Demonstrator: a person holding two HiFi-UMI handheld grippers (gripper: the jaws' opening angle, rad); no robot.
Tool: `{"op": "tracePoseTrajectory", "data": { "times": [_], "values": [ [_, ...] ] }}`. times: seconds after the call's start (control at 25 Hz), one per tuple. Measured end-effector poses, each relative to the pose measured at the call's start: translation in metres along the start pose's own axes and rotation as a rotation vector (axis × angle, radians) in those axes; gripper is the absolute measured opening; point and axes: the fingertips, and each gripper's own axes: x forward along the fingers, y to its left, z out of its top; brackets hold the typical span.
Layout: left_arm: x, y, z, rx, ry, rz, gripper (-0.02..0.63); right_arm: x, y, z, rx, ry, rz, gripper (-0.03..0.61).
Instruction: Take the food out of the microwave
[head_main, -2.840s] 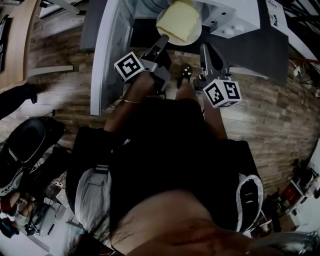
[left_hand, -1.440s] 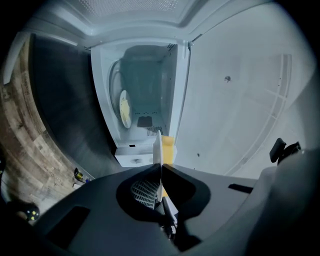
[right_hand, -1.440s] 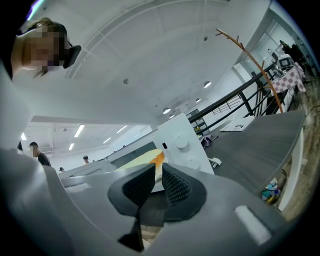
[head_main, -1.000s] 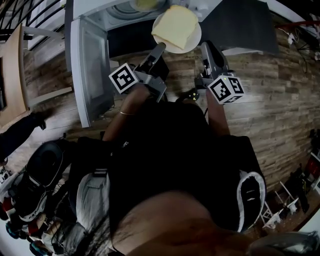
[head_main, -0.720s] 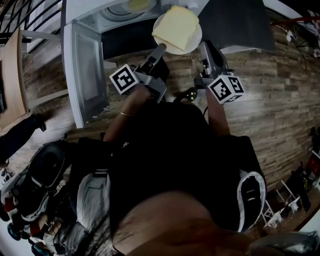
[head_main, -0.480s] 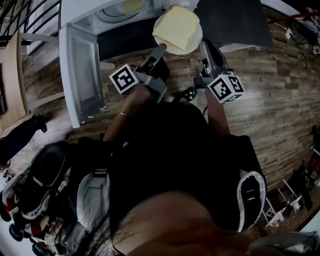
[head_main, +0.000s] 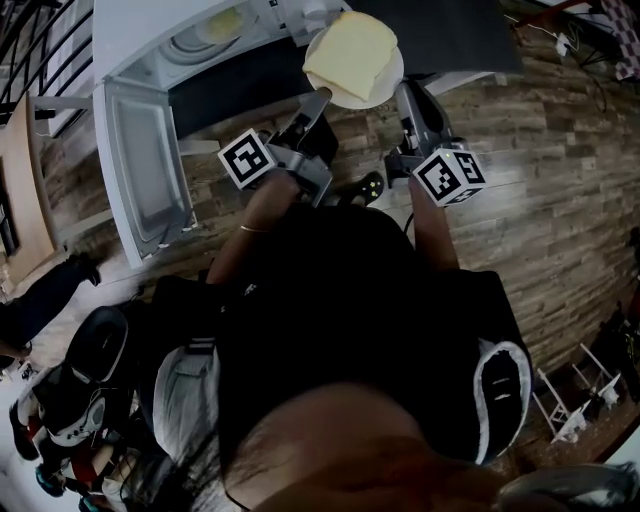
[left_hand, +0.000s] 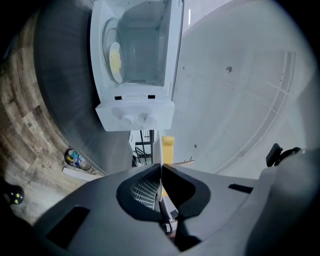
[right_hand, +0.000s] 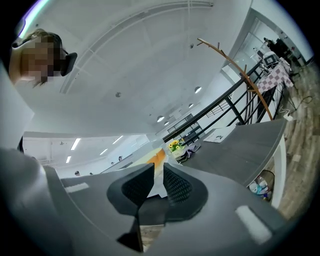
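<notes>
Here, a round white plate (head_main: 389, 87) bears flat yellow food (head_main: 352, 50).

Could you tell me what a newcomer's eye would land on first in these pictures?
First comes the white plate with a slab of pale yellow food, at the top centre of the head view. The left gripper and the right gripper hold it by its near rim. Next, at upper left, is the white microwave, its door swung wide open and another yellow item inside.
</notes>
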Motion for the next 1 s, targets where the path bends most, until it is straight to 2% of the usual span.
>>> {"op": "tracePoseTrajectory", "data": {
  "times": [0.44, 0.72, 1.0],
  "values": [
    [0.051, 0.003, -0.055, -0.006, 0.065, -0.010, 0.015, -0.040, -0.045, 0.032, -0.001, -0.033, -0.009, 0.041],
    [0.080, 0.005, -0.086, -0.001, 0.065, -0.011, 0.015, -0.062, -0.079, 0.051, 0.007, -0.036, -0.015, 0.041],
    [0.092, 0.006, -0.113, 0.007, 0.054, -0.010, 0.015, -0.083, -0.101, 0.060, 0.078, -0.056, 0.011, 0.061]
  ]
}}
